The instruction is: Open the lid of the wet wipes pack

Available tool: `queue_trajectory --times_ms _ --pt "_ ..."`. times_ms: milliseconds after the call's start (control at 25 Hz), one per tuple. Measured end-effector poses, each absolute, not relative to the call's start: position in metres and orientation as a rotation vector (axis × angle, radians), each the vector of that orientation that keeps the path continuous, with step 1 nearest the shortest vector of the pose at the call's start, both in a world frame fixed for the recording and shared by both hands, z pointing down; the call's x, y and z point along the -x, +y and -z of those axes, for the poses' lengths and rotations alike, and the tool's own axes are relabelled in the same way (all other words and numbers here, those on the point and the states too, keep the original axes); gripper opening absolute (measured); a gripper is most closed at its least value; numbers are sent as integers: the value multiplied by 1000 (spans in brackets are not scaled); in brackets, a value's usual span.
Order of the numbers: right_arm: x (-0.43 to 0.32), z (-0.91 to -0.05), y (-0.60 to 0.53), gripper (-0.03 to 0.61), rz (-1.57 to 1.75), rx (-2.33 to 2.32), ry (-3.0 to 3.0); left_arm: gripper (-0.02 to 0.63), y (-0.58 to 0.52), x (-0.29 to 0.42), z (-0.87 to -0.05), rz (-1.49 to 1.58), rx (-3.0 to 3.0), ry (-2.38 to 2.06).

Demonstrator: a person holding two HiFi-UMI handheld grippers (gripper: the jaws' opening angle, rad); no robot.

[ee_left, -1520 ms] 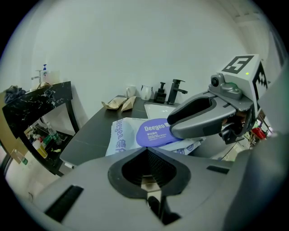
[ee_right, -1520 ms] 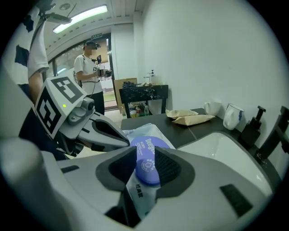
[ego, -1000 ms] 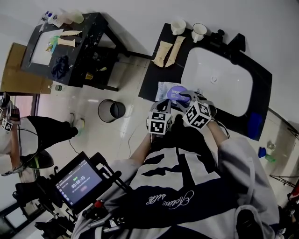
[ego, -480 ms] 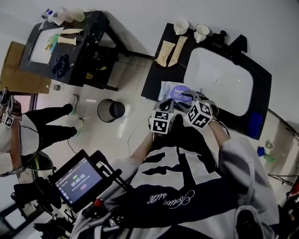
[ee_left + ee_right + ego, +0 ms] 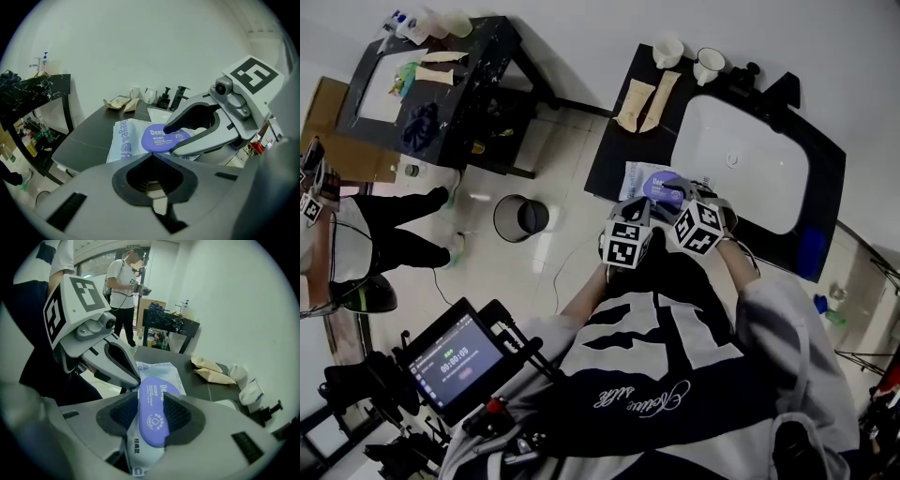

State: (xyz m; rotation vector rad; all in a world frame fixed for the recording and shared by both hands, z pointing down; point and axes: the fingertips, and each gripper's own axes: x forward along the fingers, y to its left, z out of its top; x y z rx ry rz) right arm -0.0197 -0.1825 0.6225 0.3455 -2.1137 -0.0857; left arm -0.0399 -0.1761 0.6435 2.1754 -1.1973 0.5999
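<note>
Though lid (image 5: 153, 386) stays shut, right hand-held gripper (image 5: 151, 409) now wider around it

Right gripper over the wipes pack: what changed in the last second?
The right gripper has opened its jaws wide; they now stand apart around the purple lid, not clamping it. Neither gripper moved noticeably. The left gripper stays shut at the edge of the pack, the lid still lies flat, and the pack has not shifted on the counter.

Near part of the wet wipes pack (image 5: 159, 373) largely behind the right gripper (image 5: 151, 418); small print on purple lid (image 5: 157, 397) unreadable.
</note>
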Motion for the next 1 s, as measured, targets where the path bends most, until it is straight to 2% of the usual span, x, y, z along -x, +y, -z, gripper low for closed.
queue_trajectory --times_ms 360,880,1000 --pt "20 -623 -184 160 24 -324 -2140 -2 -176 41 -643 -612 -2188 -1197" --pt "20 -602 -195 153 -337 -261 -2262 -2 -178 42 -644 -615 -2178 -1204" --pt "19 -586 -202 130 -367 -313 -2312 -2 -177 43 -646 -626 -2173 -1204"
